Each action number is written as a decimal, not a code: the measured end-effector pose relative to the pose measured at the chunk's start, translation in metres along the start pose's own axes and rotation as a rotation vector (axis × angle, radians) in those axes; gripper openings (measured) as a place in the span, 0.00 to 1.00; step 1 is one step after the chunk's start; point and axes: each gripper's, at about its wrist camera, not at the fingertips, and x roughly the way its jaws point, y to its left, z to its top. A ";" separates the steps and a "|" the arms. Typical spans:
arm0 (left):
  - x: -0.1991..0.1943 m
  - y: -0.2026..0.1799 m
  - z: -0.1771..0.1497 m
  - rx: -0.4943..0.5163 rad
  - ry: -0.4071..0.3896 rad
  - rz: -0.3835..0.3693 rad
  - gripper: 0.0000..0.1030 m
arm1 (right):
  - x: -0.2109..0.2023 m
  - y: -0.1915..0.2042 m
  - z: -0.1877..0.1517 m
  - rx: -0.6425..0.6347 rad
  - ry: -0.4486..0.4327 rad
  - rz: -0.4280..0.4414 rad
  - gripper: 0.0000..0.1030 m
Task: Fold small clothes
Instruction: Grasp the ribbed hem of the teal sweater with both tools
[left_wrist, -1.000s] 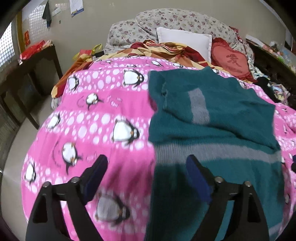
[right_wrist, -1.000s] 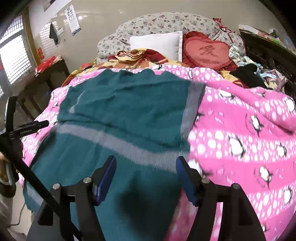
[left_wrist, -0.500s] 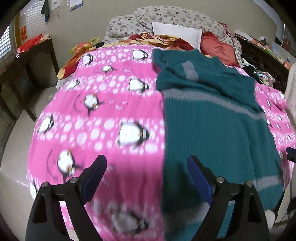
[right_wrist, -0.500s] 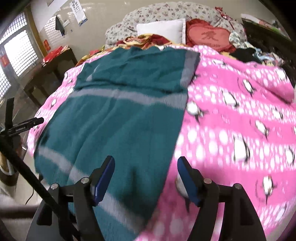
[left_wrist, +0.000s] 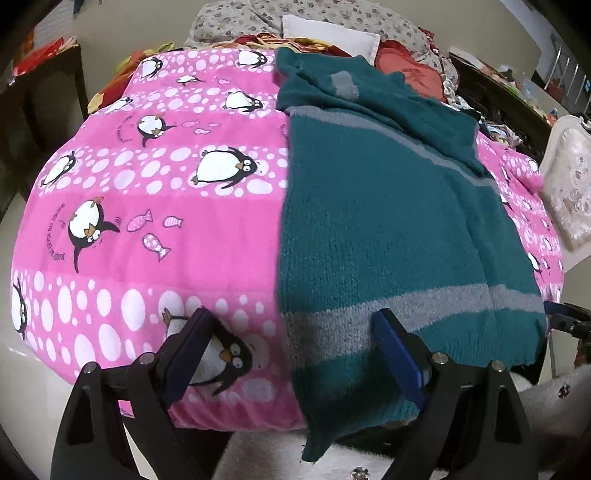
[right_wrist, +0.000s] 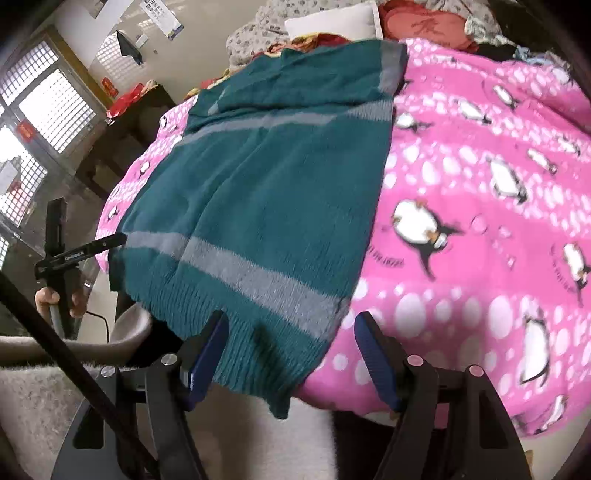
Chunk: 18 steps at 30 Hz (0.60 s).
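A teal knit sweater (left_wrist: 388, 221) with grey stripes lies flat on a pink penguin blanket (left_wrist: 166, 206); its top part is folded down and its hem hangs over the bed's near edge. It also shows in the right wrist view (right_wrist: 266, 192). My left gripper (left_wrist: 295, 354) is open and empty, just above the hem's left corner. My right gripper (right_wrist: 291, 350) is open and empty, just above the hem's right corner. The left gripper's tips also show at the left of the right wrist view (right_wrist: 79, 251), held by a hand.
Pillows (left_wrist: 332, 33) and crumpled bedding are piled at the bed's head. A dark table (left_wrist: 40, 96) stands left of the bed, a cluttered dark cabinet (left_wrist: 491, 85) to the right. A pale cushioned chair (left_wrist: 569, 184) is beside the bed. A tripod leg (right_wrist: 74, 354) crosses the right wrist view.
Both grippers have pulled back from over the sweater's middle to the hem at the bed's near edge. Both stay open and empty. The sweater has not moved.
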 end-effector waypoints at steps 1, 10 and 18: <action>0.000 -0.001 -0.002 0.004 0.010 -0.020 0.89 | 0.003 0.001 -0.003 0.001 0.009 0.013 0.73; 0.009 -0.013 -0.011 0.048 0.048 -0.041 0.98 | 0.007 -0.003 -0.007 0.038 -0.004 0.113 0.74; 0.011 -0.022 -0.018 0.109 0.071 -0.027 0.96 | 0.013 0.006 -0.009 0.001 0.014 0.158 0.63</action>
